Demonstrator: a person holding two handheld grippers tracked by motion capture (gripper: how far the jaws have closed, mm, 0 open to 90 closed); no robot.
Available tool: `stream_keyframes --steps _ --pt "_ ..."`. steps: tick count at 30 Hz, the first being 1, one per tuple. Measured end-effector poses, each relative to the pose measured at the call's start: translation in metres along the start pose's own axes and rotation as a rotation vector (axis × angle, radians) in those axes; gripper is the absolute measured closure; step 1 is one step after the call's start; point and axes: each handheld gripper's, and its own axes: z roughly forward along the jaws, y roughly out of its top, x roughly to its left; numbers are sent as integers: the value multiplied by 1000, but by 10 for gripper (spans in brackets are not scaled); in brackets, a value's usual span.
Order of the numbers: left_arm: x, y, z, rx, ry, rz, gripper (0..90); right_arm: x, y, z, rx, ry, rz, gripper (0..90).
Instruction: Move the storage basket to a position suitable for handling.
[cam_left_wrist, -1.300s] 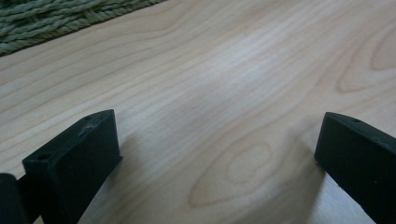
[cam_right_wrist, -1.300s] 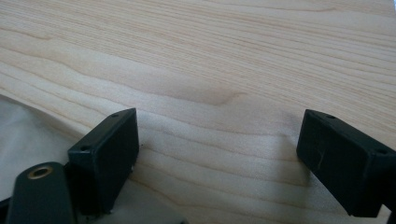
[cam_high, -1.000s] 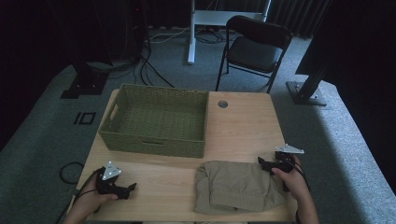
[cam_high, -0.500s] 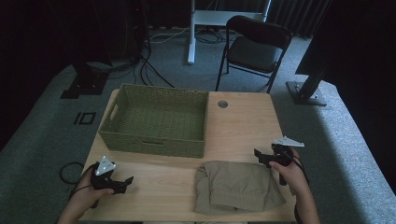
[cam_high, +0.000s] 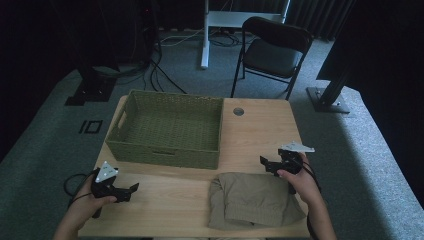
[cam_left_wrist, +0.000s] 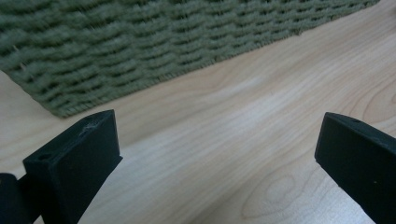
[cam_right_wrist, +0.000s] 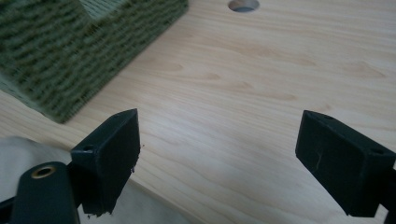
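1 woven green basket (cam_high: 167, 131), table's (cam_high: 260, 130) far-left | 1 folded khaki cloth (cam_high: 252, 201) (rumpled), near edge | left gripper (cam_high: 131, 189) agape | right gripper (cam_high: 265, 164) agape

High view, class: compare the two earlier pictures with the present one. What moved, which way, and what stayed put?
The right gripper lifted off the folded khaki cloth and moved away from the person, toward the table's far side, now over bare wood, open. The left gripper shifted slightly, still open and holding nothing. The green woven basket, the cloth and the black folding chair stayed put.
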Motion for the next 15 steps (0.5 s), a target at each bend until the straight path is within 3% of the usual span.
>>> stream_keyframes --steps 15 --pt "16 27 -14 -50 20 -8 7 26 25 10 -36 51 -21 135"
